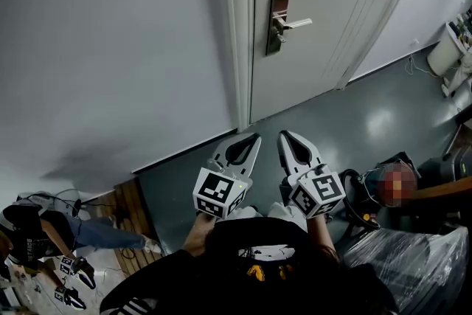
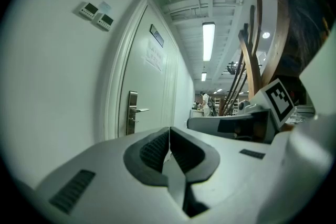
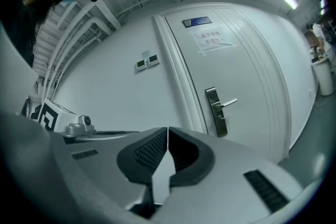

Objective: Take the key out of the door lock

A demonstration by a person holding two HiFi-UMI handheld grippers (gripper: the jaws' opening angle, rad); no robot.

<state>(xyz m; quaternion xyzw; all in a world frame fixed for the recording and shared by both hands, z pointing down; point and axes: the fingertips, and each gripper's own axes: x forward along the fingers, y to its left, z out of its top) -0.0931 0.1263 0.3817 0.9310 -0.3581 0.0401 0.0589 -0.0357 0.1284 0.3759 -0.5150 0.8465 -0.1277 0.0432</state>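
The door [image 1: 324,18] fills the upper middle of the head view. Its door lock [image 1: 278,22] is a tall metal plate near the door's left edge, with a lever handle [image 1: 295,24] pointing right. The key [image 3: 220,117] shows only as a small stub jutting from the plate just below the lever, too small to make out further.

Both grippers sit at the lower middle of the head view, side by side and well apart from the lock, with a stretch of grey floor [image 1: 332,129] between them and the door. The left gripper [image 1: 251,142] has its jaws pressed together with nothing between them, and so does the right gripper [image 1: 287,140]. Each points toward the door.

The white door frame [image 1: 237,33] stands just left of the lock, and a plain wall [image 1: 110,48] lies beyond it. In the right gripper view two small wall panels [image 3: 146,62] hang left of the frame and a paper notice [image 3: 214,39] sits high on the door. At the lower right of the head view lies a plastic-wrapped bundle [image 1: 413,262], and a white bin [image 1: 445,54] stands at the upper right. Another person [image 1: 44,232] crouches at the lower left beside a patch of wooden flooring [image 1: 129,206].
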